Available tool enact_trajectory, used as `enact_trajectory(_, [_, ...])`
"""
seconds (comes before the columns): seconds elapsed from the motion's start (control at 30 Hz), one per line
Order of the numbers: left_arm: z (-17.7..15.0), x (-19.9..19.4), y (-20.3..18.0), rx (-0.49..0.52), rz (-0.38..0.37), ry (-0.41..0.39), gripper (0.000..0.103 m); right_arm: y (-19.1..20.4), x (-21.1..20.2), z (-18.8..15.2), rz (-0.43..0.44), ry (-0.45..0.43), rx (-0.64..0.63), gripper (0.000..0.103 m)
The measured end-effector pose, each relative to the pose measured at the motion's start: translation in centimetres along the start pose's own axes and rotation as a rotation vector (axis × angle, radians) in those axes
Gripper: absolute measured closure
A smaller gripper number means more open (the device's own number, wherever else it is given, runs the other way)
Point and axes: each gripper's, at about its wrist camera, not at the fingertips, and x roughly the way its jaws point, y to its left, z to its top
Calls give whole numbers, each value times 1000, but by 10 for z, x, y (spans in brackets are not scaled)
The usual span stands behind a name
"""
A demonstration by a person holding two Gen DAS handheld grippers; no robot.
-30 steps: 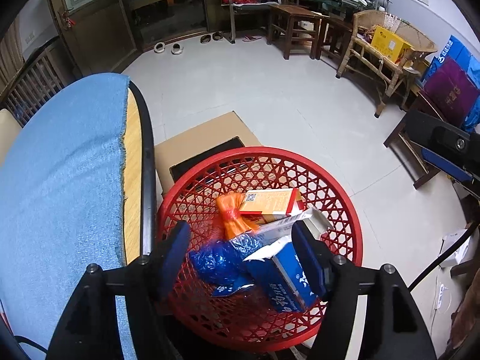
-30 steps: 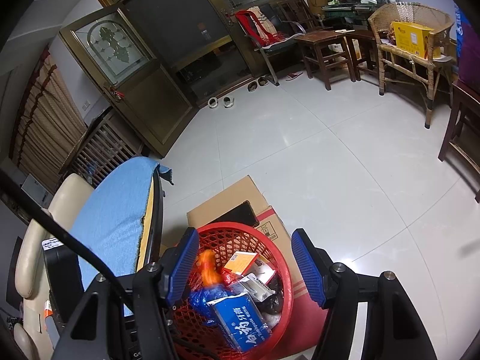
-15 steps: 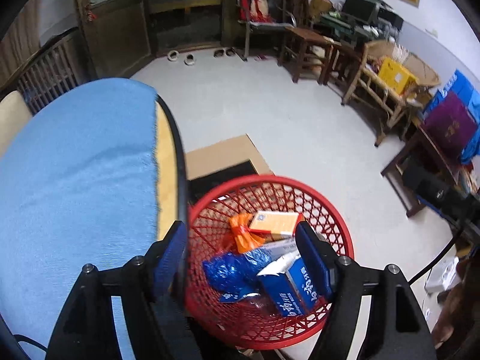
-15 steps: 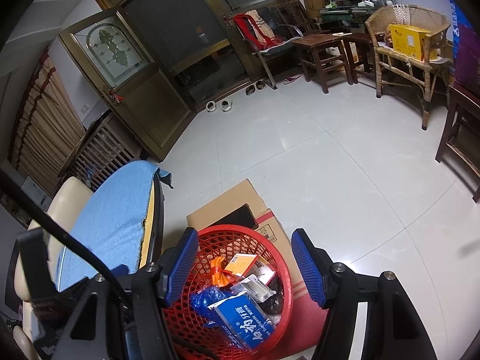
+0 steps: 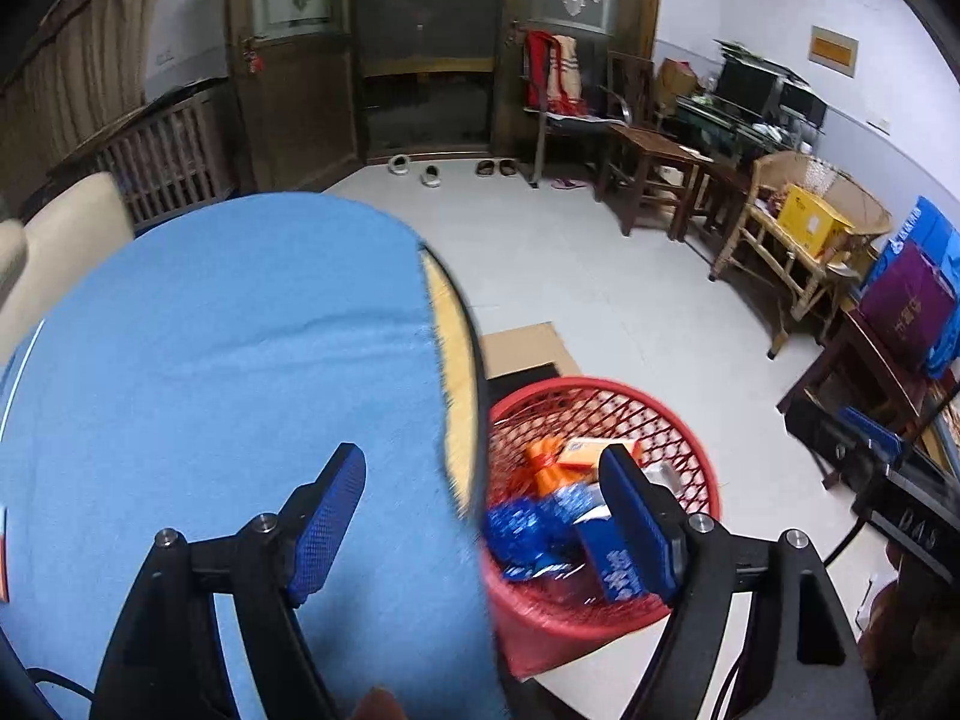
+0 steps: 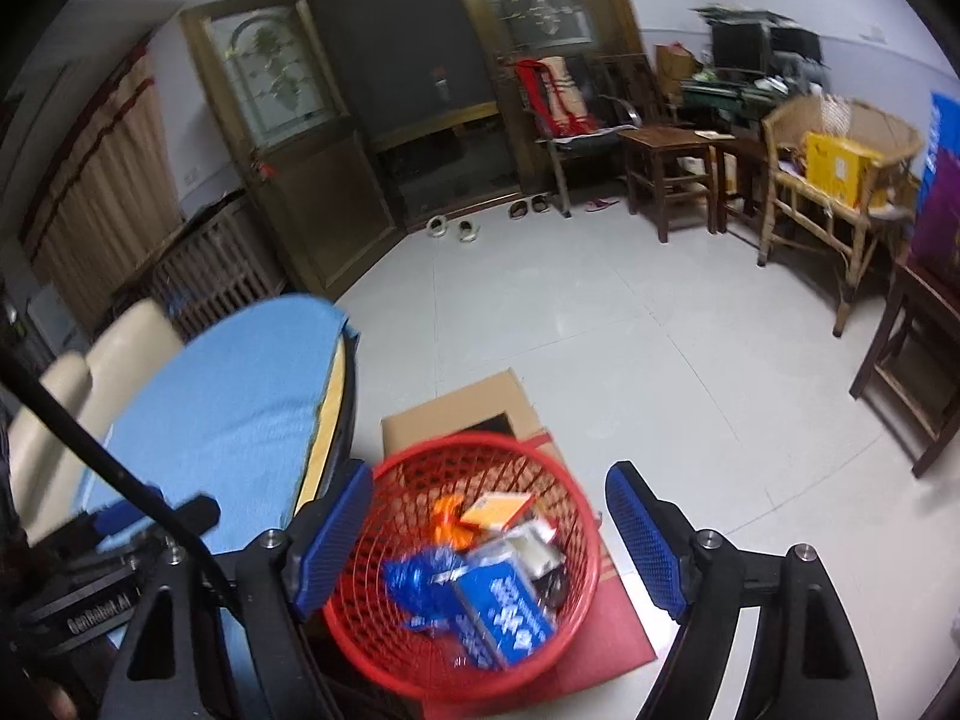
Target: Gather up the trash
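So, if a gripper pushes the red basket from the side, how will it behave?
The red basket is open plastic lattice holding only wrappers and small cartons, so it is probably light and would slide easily. Its wall may flex inward. It sits on flattened cardboard, so it might skid rather than tip.

Blue cloth (image 5: pixel 228 360) covers the round table (image 5: pixel 462 372); red basket (image 6: pixel 576 546) on flattened cardboard (image 6: pixel 462 414) on the floor (image 6: pixel 600 324)

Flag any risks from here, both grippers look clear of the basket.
1. Red basket is piled high; the blue carton leans near its rim and might tip out if bumped.
2. A black cable crosses by the left gripper and could snag.
3. Both views are motion-blurred, so the next aim may be off.
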Motion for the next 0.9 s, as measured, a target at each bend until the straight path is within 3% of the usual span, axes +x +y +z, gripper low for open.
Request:
enact_trajectory(0.13, [-18,-16,20,-33,23,-15,22,20,-5,-27,-29,13,-86,20])
enact_trajectory(0.2, [-27,-24,29,-56,32,-27,12,28,-8,-40,-42,18,-110,20])
enact_trajectory(0.27, [-36,-35,36,-75,57,-51,9,35,-11,-52,-56,19,-133,18])
enact_trajectory(0.5, [-63,-54,48,-128,77,-75,8,63,-32,-85,-56,-30,-210,18])
enact_trajectory(0.73, [-76,-68,56,-187,70,-86,7,71,-52,-91,-32,-81,-220,17])
enact_trajectory(0.9, [-80,-77,41,-153,84,-115,7,70,-64,-88,-26,-107,-195,13])
